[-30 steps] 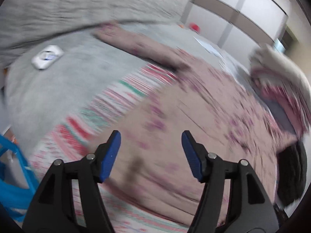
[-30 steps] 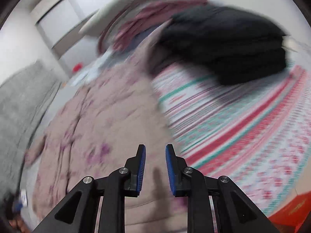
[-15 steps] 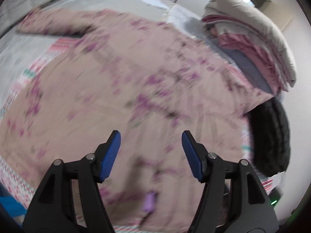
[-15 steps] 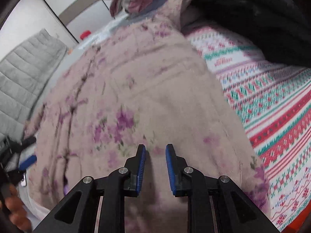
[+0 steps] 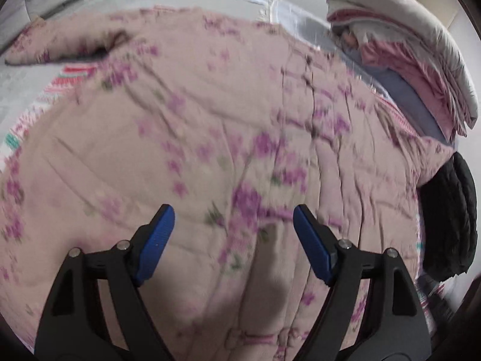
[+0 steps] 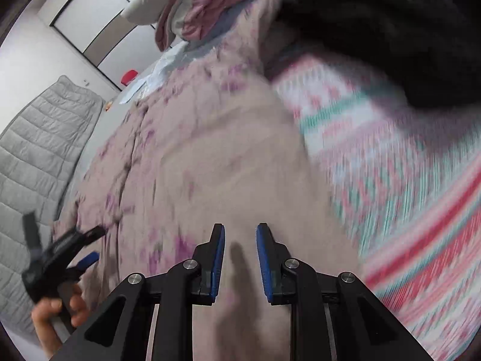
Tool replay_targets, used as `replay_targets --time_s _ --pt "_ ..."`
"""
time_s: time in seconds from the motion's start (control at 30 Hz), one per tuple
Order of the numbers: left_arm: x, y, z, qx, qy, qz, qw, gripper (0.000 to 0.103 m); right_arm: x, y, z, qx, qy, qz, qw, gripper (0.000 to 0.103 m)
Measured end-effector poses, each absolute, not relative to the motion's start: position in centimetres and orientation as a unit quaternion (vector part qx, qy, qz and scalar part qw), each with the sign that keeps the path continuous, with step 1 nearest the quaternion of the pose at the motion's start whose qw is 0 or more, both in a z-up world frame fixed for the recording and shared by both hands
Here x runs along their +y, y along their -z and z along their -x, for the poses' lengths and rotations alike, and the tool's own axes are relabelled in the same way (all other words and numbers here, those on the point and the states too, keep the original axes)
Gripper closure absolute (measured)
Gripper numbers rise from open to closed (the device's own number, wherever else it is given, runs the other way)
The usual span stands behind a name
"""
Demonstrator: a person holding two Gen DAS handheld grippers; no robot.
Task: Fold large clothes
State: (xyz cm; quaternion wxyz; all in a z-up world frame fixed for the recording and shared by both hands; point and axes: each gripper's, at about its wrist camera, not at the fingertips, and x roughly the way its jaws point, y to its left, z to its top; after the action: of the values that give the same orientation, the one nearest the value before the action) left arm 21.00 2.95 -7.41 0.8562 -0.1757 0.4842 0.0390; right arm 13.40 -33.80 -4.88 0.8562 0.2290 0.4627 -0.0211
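Here the pink floral garment [image 5: 228,126] lies spread flat over a patterned red, green and white blanket [image 6: 405,198], filling most of both views. The left gripper [image 5: 230,228] hangs over it at the lower centre, its jaws opening wide with nothing between them; a hand [image 6: 57,316] at the lower left of the right wrist view holds it. The right gripper [image 6: 240,240] has its jaws opening from a narrow gap, also without cloth between them. A stack of folded bedding [image 5: 421,60] sits at the upper right, a black padded garment [image 5: 451,216] at the right edge.
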Motion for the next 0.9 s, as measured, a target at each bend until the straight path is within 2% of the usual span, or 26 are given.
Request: replay_targets --time_s 0.03,0.1,0.13,0.17,0.3,0.4,0.53,0.6,0.63,0.67,0.7,0.77,0.9 --pt "3.4 7.5 -21.4 0.487 -0.041 0.178 0.854 0.022 -34.6 3.8 -14.7 0.455 0.024 -0.232 0.859 0.072" --pt "4.3 8.4 -22.1 0.505 -0.051 0.197 0.839 0.022 -36.7 1.4 -18.0 0.424 0.021 -0.255 0.869 0.049" --pt "5.1 8.8 -22.3 0.512 -0.053 0.216 0.830 0.022 -37.6 0.4 -19.6 0.402 0.027 -0.264 0.876 0.024" --pt "5.8 9.0 -22.4 0.513 -0.051 0.235 0.824 0.022 -39.0 -0.8 -21.8 0.375 0.047 -0.269 0.886 0.015" --pt "6.2 8.6 -21.8 0.506 -0.046 0.257 0.822 0.022 -42.7 -2.8 -29.5 0.352 0.106 -0.288 0.884 0.015" --pt "6.9 8.6 -21.8 0.505 -0.053 0.261 0.821 0.022 -45.8 -2.0 -34.9 0.361 0.160 -0.315 0.863 0.015" --pt "7.5 9.0 -22.0 0.509 -0.055 0.279 0.813 0.022 -48.7 0.0 -37.9 0.363 0.226 -0.355 0.831 0.016" --pt "7.6 8.8 -22.0 0.508 -0.052 0.278 0.813 0.022 -49.3 0.2 -38.4 0.344 0.251 -0.362 0.829 0.024" --pt "7.6 8.7 -22.0 0.508 -0.050 0.277 0.814 0.022 -49.2 0.1 -38.6 0.340 0.266 -0.349 0.832 0.043" --pt "7.6 8.6 -21.9 0.509 -0.049 0.277 0.814 0.022 -48.9 -0.1 -38.8 0.340 0.281 -0.332 0.834 0.081" --pt "7.7 8.6 -21.9 0.510 -0.047 0.277 0.813 0.022 -48.5 -0.2 -38.9 0.336 0.290 -0.323 0.836 0.095" --pt "7.9 8.6 -21.8 0.510 -0.045 0.281 0.812 0.022 -47.7 -1.4 -38.4 0.294 0.291 -0.316 0.854 0.095" --pt "8.3 8.4 -21.6 0.506 -0.043 0.290 0.811 0.022 -38.3 -5.5 -38.8 0.211 0.238 -0.132 0.939 0.095"
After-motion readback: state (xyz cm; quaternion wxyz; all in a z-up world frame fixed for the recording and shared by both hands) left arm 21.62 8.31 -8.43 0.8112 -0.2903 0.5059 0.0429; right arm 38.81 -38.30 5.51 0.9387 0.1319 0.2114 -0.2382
